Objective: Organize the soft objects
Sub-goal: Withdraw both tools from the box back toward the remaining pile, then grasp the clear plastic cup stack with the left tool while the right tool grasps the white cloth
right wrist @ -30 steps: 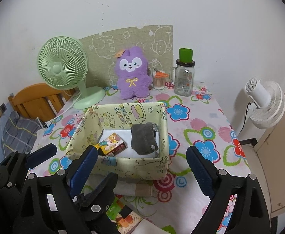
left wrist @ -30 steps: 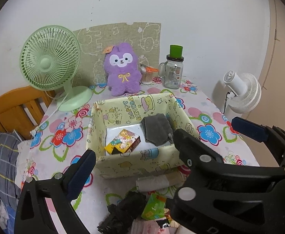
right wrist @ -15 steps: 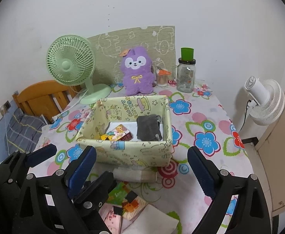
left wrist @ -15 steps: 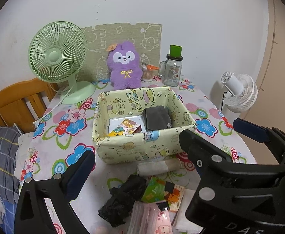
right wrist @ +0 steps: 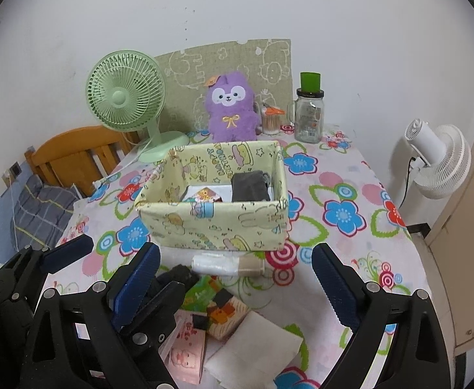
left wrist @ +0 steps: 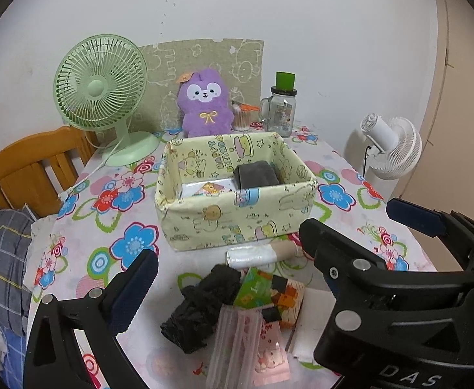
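Note:
A pale yellow fabric box stands mid-table, holding a folded grey cloth and a colourful packet. In front of it lie a white roll, a crumpled black bag, a green packet, a clear pink pouch and a white tissue. My left gripper is open and empty above this pile. My right gripper is open and empty, just right of the left one.
A green desk fan, a purple plush toy, a cotton-swab cup and a glass jar with a green lid stand along the back wall. A wooden chair is at the left, a white fan beyond the right table edge.
Both grippers have pulled back and away from the box, bringing the pile of items in front of it into fuller view. Both stay open and empty.

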Demonstrator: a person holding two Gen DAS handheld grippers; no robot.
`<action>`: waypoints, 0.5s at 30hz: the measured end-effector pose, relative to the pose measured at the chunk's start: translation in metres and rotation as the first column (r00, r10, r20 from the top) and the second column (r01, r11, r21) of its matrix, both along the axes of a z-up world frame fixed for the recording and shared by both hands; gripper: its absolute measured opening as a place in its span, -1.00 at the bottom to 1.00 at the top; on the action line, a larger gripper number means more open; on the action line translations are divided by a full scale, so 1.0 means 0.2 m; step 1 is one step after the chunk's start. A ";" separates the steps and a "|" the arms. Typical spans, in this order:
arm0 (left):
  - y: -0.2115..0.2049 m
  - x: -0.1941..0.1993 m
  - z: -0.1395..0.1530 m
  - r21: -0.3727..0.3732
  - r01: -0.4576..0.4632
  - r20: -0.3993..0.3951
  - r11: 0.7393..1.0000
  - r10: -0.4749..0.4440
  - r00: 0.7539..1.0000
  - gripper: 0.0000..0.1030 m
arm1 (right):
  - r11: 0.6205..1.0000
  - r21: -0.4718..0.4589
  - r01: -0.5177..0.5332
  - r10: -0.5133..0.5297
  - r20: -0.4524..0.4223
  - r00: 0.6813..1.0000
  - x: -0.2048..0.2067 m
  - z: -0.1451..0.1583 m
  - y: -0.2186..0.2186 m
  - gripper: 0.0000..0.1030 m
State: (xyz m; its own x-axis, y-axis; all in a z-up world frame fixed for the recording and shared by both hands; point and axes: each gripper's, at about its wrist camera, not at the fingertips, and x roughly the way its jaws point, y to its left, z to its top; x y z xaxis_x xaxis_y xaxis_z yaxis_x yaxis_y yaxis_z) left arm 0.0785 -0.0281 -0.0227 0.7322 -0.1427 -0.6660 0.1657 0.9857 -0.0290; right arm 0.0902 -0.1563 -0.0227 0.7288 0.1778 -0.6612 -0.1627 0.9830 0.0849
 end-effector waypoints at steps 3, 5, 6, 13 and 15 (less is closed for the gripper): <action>0.00 -0.03 -0.03 -0.003 0.004 -0.001 1.000 -0.004 1.000 0.99 | 1.000 -0.003 -0.001 0.001 0.000 1.000 -0.03 -0.03 0.00 0.87; 0.00 -0.04 -0.04 -0.006 0.003 -0.001 1.000 -0.003 1.000 0.99 | 1.000 -0.006 -0.002 0.002 0.001 1.000 -0.05 -0.04 0.00 0.87; 0.00 -0.05 -0.05 -0.008 0.003 -0.002 1.000 -0.003 1.000 0.99 | 1.000 -0.009 -0.003 0.003 0.002 1.000 -0.06 -0.05 0.00 0.87; 0.01 -0.10 -0.11 -0.016 0.007 0.000 1.000 -0.007 1.000 0.99 | 1.000 -0.021 -0.015 0.015 0.013 1.000 -0.11 -0.10 0.00 0.87; 0.01 -0.11 -0.13 -0.016 0.002 0.002 1.000 -0.002 1.000 0.99 | 1.000 -0.024 -0.015 0.016 0.015 1.000 -0.13 -0.11 0.01 0.87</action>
